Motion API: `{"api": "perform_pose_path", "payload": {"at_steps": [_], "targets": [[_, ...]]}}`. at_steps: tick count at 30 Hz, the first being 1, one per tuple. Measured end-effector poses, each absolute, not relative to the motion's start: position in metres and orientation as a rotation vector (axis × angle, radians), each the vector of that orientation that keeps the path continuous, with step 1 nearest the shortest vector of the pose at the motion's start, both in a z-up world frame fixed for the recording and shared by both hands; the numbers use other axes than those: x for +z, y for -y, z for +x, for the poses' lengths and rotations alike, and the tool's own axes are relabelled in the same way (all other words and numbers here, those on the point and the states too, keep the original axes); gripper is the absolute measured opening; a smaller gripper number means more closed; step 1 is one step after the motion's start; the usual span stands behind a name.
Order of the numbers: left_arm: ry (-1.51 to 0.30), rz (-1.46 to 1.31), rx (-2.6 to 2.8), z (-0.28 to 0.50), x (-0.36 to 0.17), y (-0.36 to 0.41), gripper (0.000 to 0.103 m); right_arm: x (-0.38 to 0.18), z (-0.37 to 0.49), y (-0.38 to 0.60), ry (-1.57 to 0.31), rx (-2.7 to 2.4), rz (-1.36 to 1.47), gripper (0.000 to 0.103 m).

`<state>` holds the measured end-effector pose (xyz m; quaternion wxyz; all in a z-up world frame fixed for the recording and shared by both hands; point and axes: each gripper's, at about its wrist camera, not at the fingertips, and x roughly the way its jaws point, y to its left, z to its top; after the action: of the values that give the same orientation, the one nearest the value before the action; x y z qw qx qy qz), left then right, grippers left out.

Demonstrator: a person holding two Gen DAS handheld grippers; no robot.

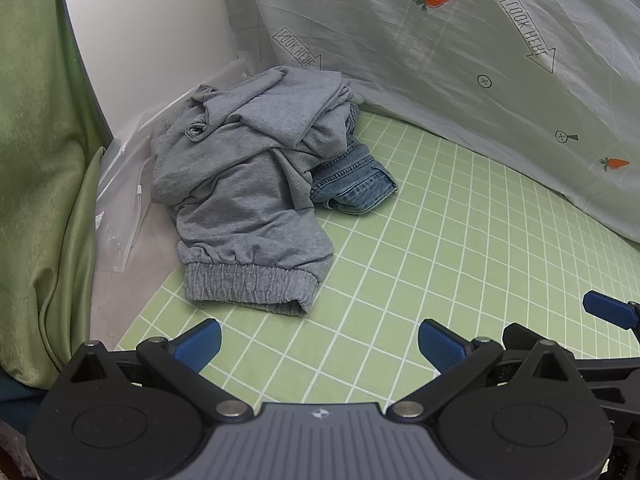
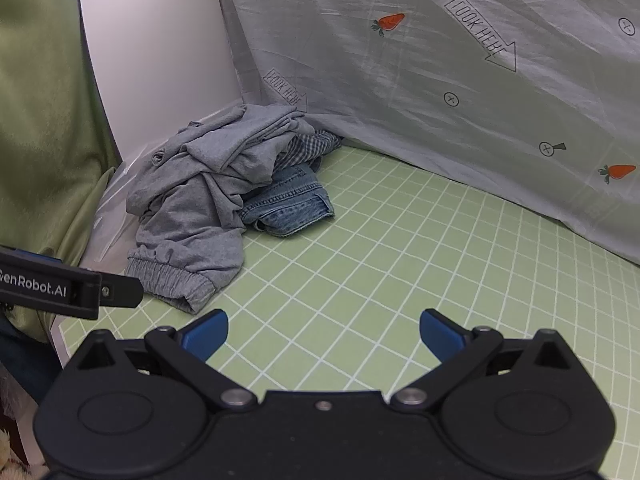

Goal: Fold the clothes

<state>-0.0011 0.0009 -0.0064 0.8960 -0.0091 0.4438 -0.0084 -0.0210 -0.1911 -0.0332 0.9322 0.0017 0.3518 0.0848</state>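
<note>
A green checked counter [image 1: 440, 240] held a pile of clothes [image 1: 248, 184] and maybe a clear plastic bag [image 1: 120, 208].

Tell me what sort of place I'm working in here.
Probably a home laundry-folding spot: a green grid-pattern mat, a carrot-print sheet hung behind as a backdrop, and a heap with a gray sweatshirt over blue jeans.

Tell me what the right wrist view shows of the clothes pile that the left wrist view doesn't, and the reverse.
Only the right wrist view shows a checked garment tucked behind the jeans, and the left gripper's branded body at its left edge. Only the left wrist view shows the right gripper's blue fingertip at its right edge. Both show the grey sweatpants heaped over the jeans on the green grid mat, with the left gripper and right gripper open and empty.
</note>
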Motion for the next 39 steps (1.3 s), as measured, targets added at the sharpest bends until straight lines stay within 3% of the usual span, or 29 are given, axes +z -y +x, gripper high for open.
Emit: {"api": "perform_pose_path", "payload": {"at_steps": [16,30,35,39], "targets": [[-0.956,-0.057,0.038,0.029,-0.016,-0.021,0.103,-0.036,0.013,0.169,-0.74,0.236,-0.05,0.103],[-0.97,-0.169,0.164,0.125,-0.024,-0.09,0.102,-0.032,0.128,0.105,-0.733,0.335,-0.111,0.103],[-0.943,-0.21,0.199,0.172,-0.024,-0.121,0.094,-0.027,0.184,0.074,-0.698,0.378,-0.108,0.096],[-0.911,-0.228,0.186,0.212,-0.025,-0.138,0.081,-0.027,0.225,0.05,-0.673,0.405,-0.122,0.087]]}}
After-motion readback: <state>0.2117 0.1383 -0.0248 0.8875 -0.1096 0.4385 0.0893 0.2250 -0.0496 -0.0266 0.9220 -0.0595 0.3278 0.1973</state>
